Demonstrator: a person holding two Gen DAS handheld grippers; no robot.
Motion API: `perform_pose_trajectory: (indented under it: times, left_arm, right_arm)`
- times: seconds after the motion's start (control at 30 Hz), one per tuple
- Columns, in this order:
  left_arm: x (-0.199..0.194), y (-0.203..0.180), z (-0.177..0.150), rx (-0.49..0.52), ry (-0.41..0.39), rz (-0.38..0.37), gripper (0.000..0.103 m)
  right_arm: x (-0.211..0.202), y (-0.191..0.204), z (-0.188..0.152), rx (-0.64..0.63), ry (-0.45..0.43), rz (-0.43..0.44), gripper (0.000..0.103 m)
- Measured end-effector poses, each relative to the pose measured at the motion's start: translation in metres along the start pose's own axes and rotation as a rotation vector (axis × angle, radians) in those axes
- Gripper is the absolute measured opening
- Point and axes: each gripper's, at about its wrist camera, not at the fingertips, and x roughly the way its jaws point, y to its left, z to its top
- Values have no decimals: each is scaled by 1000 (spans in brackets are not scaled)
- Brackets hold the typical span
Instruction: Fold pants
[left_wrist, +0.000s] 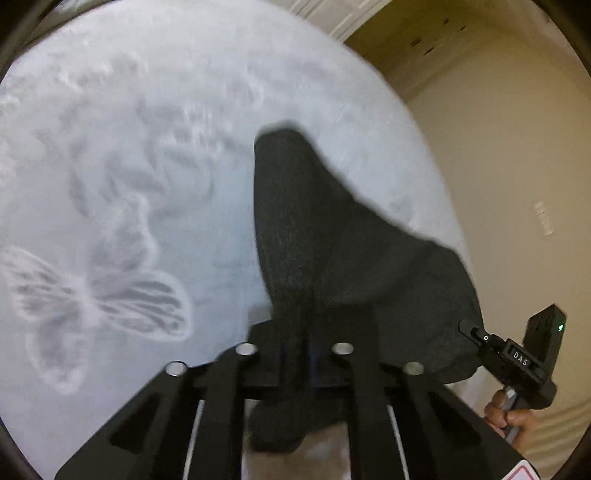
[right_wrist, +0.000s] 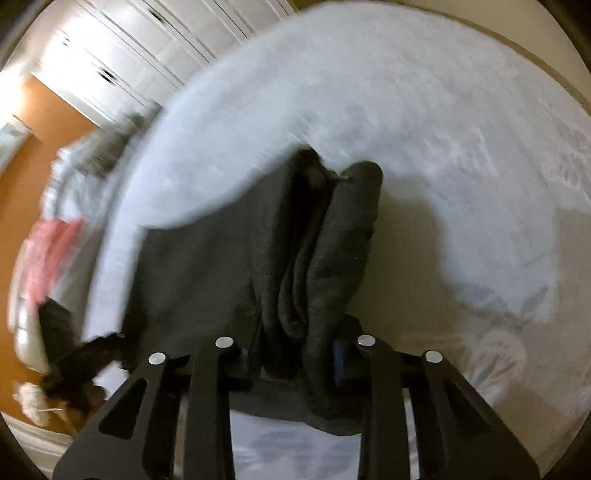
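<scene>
Pants (left_wrist: 314, 229) of dark grey knit lie lengthwise on the pale blue butterfly-print bedspread (left_wrist: 129, 147), both grippers, left (left_wrist: 295, 354) and right (right_wrist: 295, 354), clenched on bunched cloth; folding looks barely begun.

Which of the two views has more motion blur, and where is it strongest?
Right wrist view: more blurred, strongest at the left edge, where the cupboard doors smear. Left wrist view: sharper; the butterfly print stays readable, only the dark pants have soft edges.
</scene>
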Motion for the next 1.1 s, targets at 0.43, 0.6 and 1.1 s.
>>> perform_pose_trajectory:
  times: [0.43, 0.6, 1.1]
  left_arm:
    - [-71, -20, -61, 317, -89, 402, 31]
    - [-70, -70, -75, 480, -214, 457, 60]
    - [-32, -82, -72, 468, -171, 489, 67]
  right_arm:
    - [-38, 17, -65, -157, -59, -241, 47]
    - [-21, 66, -59, -331, -23, -164, 70]
    - [-17, 75, -69, -301, -46, -68, 17]
